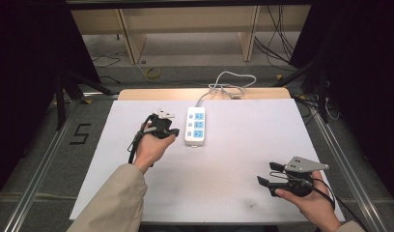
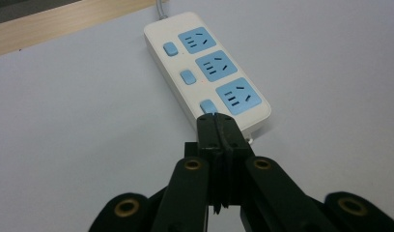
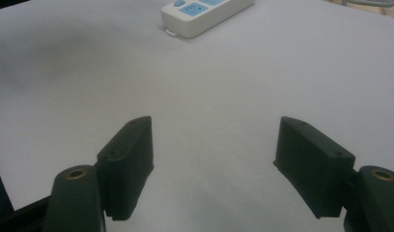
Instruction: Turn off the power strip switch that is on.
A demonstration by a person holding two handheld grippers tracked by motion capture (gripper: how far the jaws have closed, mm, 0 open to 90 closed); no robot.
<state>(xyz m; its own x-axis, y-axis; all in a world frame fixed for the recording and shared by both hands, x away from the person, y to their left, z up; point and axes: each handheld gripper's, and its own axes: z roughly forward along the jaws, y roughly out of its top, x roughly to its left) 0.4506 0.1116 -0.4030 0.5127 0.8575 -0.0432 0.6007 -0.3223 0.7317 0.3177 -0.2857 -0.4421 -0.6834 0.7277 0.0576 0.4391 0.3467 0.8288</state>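
Landmark: white power strip (image 1: 195,126), lying flat on the white sheet (image 1: 233,164) that covers the table.

Right gripper (image 1: 268,175): nearest the person, well apart from the strip toward the sheet's near right corner. Jaws released, spread wide, nothing between them.

Left gripper (image 1: 172,129): just beside the strip's left side. Jaws clenched together, empty; tips near the strip's nearest blue switch (image 2: 208,106).

Strip's grey cord (image 1: 227,84) runs off its far end, looping past the table edge.

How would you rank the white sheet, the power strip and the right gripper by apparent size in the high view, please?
1. white sheet
2. right gripper, though it sits nearer the camera, so its lead is unsure
3. power strip
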